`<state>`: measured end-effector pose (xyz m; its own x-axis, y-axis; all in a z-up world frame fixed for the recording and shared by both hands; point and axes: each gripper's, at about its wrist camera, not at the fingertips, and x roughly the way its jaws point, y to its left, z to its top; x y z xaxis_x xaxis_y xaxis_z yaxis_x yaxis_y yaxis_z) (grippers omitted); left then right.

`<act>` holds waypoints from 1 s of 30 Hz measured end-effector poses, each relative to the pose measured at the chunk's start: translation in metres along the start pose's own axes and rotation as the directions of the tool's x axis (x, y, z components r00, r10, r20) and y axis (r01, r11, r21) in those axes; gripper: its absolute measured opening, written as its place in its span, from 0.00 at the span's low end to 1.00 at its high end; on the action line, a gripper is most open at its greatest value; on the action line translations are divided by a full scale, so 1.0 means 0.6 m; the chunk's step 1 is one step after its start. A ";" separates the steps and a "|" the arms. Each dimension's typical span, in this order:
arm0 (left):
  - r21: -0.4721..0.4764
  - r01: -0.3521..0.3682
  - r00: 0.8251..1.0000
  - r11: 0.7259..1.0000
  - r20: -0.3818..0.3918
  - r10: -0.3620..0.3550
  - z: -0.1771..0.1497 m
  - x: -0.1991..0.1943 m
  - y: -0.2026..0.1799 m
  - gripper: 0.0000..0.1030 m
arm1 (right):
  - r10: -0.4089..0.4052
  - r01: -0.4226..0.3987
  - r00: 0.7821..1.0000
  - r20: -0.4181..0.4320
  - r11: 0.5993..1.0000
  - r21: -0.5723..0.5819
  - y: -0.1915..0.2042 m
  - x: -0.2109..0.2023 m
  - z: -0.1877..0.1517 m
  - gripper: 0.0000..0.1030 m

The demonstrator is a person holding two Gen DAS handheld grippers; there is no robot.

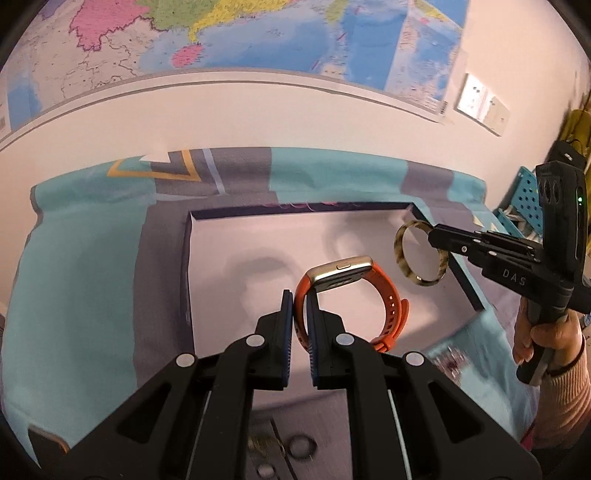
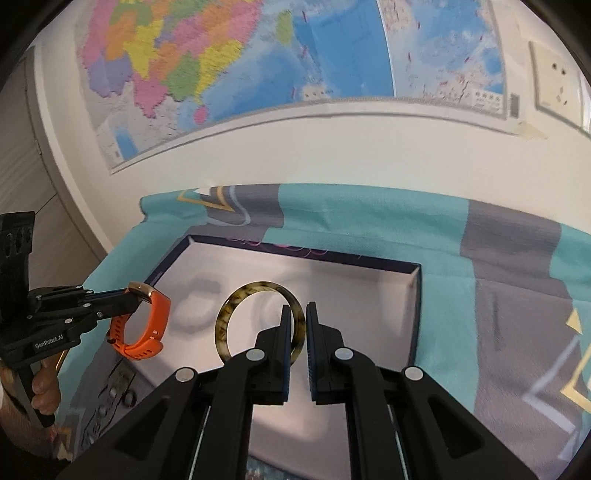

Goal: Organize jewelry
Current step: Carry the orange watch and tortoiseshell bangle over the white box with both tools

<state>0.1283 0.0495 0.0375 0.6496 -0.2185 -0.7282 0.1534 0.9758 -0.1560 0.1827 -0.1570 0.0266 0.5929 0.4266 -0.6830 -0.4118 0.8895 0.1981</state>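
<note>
My left gripper (image 1: 300, 314) is shut on the strap of an orange watch (image 1: 388, 291) with a gold case, held in the air over the white inside of a dark-rimmed box (image 1: 186, 266). The right gripper (image 2: 298, 325) is shut on a brown-and-cream mottled bangle (image 2: 225, 321), also above the box (image 2: 415, 314). From the left wrist view the right gripper (image 1: 432, 233) holds the bangle (image 1: 400, 254) over the box's right rim. From the right wrist view the left gripper (image 2: 129, 298) carries the watch (image 2: 147, 332) over the box's left edge.
The box lies on a teal and grey patterned cloth (image 1: 85, 288) against a white wall with a map (image 1: 258, 33). Small rings and a dark pin (image 1: 291, 446) lie on the cloth near the front. A person's hand (image 1: 543, 332) grips the right tool. Blue perforated bin (image 1: 524, 199) at the right.
</note>
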 end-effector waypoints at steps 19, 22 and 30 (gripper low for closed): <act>0.010 -0.054 0.992 0.999 -0.111 0.055 0.068 0.147 0.011 0.08 | -0.079 0.097 0.987 -0.139 0.987 0.129 -0.036 0.124 0.035 0.06; 0.012 -0.063 0.989 0.998 -0.133 0.064 0.073 0.163 0.011 0.08 | -0.087 0.110 0.985 -0.151 0.983 0.148 -0.040 0.128 0.036 0.06; 0.017 -0.084 0.983 0.996 -0.161 0.085 0.079 0.183 0.009 0.08 | -0.077 0.112 0.982 -0.170 0.972 0.208 -0.053 0.135 0.036 0.07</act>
<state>0.2360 0.0305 -0.0117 0.5320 -0.1301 -0.8367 0.1115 0.9903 -0.0831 0.2591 -0.1473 -0.0198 0.4965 0.3233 -0.8056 -0.1903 0.9460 0.2624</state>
